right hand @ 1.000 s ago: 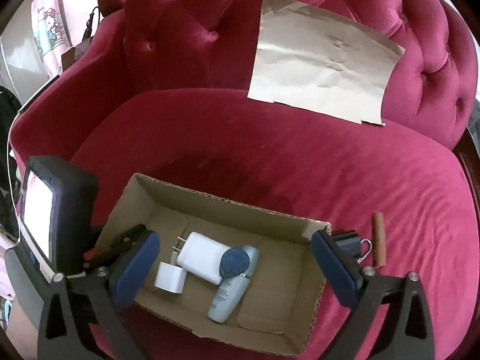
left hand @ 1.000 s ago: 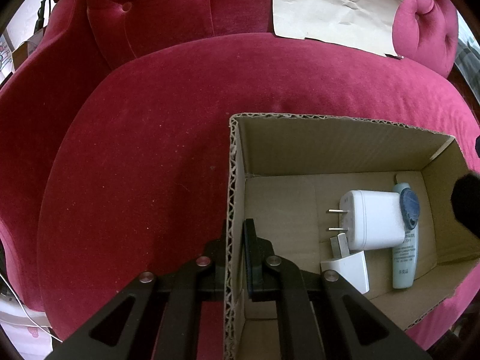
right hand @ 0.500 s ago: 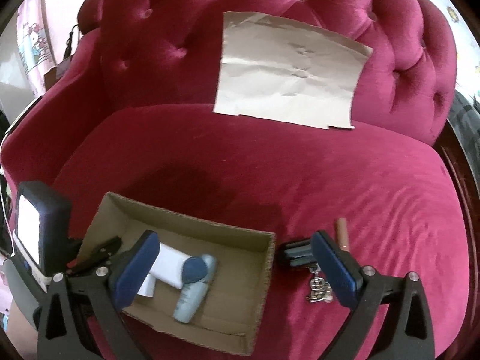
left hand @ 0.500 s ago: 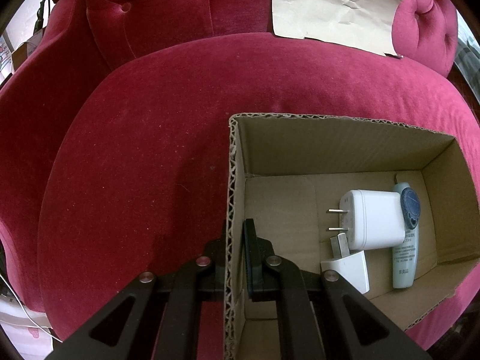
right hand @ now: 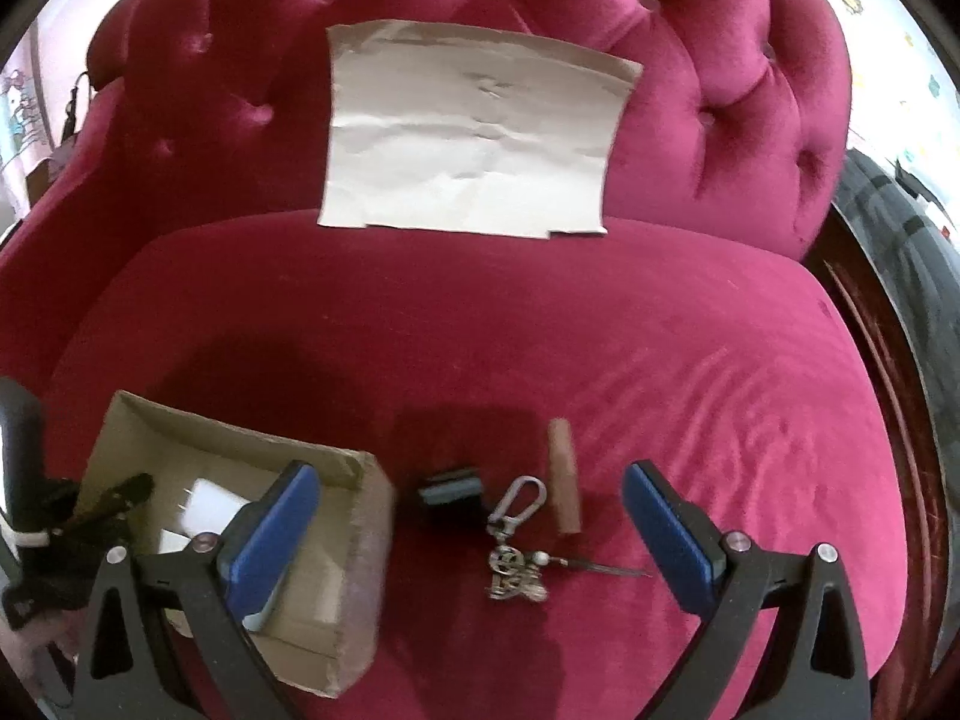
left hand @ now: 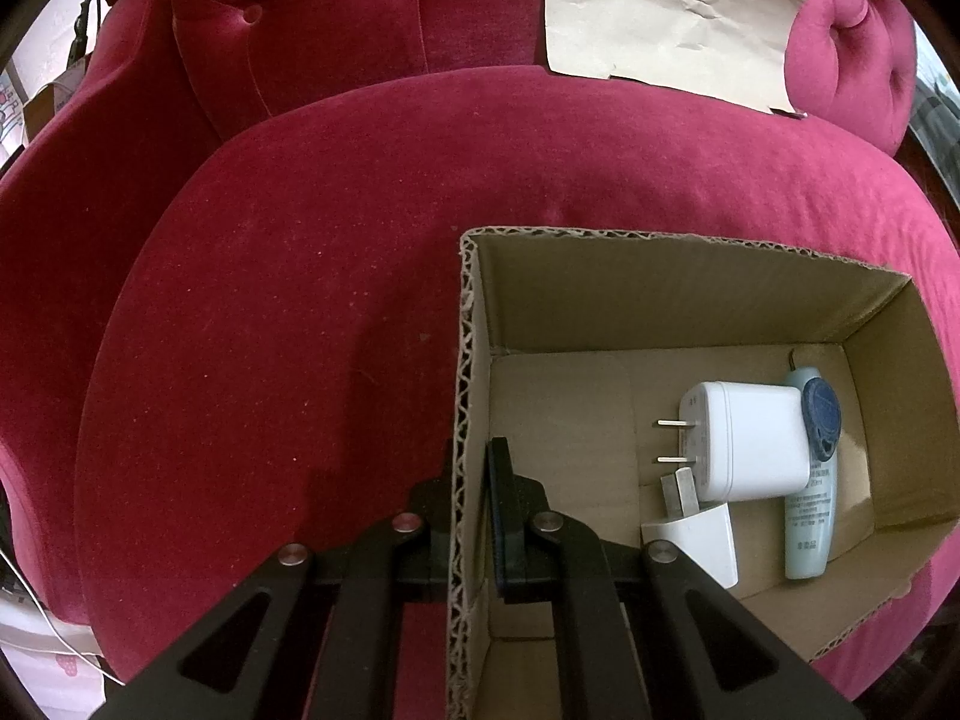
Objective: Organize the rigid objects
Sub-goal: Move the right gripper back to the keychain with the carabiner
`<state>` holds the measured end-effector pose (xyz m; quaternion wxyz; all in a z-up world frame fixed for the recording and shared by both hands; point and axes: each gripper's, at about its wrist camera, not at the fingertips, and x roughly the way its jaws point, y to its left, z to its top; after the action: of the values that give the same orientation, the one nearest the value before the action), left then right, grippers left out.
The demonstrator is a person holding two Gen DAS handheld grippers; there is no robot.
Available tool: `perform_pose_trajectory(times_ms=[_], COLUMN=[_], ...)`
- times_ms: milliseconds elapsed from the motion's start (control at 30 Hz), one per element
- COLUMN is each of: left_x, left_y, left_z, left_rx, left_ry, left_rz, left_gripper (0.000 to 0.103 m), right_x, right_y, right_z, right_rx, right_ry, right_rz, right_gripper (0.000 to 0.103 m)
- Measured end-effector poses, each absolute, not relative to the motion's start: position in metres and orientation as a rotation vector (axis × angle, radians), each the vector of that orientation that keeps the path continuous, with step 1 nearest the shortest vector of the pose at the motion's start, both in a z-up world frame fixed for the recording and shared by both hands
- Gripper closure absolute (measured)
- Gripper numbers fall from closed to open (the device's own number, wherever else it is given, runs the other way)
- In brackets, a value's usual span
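Both grippers have black arms with triangle holes and round silver screws. The right gripper (right hand: pixel 471 516) has blue pads (right hand: pixel 273 531) on its fingers.

Both views look down at the sofa (right hand: pixel 540 330), sharing the cardboard box (left hand: pixel 660 276).

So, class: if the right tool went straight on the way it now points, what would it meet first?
Probably the keychain lying on the sofa seat, centred between the open right tool; depth is uncertain.

Soft, dim indoor light; fisheye bends the edges into dark corners; the right wrist view is motion-blurred.
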<state>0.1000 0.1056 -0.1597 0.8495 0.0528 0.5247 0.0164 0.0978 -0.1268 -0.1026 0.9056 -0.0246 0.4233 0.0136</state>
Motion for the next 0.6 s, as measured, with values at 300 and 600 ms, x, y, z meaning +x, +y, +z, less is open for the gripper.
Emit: perform_pose_trajectory(times_ms=[300, 600], left_x=[0.100, 0.100], left_y=[0.104, 0.104], left_z=[-0.160, -0.159], left_rx=[0.109, 0.109], left_ry=[1.105, 1.105], left_rz=[0.040, 0.039], left_gripper=[0.096, 0.096], right_x=[0.098, 0.102], right_y=[-0.151, -0.167], right_z=[-0.119, -0.149], right_rx=[-0.062, -0.073], right_ry=[0.910, 0.967], right_rz=[-0.006, 0.007], right_gripper=[0.000, 0.000])
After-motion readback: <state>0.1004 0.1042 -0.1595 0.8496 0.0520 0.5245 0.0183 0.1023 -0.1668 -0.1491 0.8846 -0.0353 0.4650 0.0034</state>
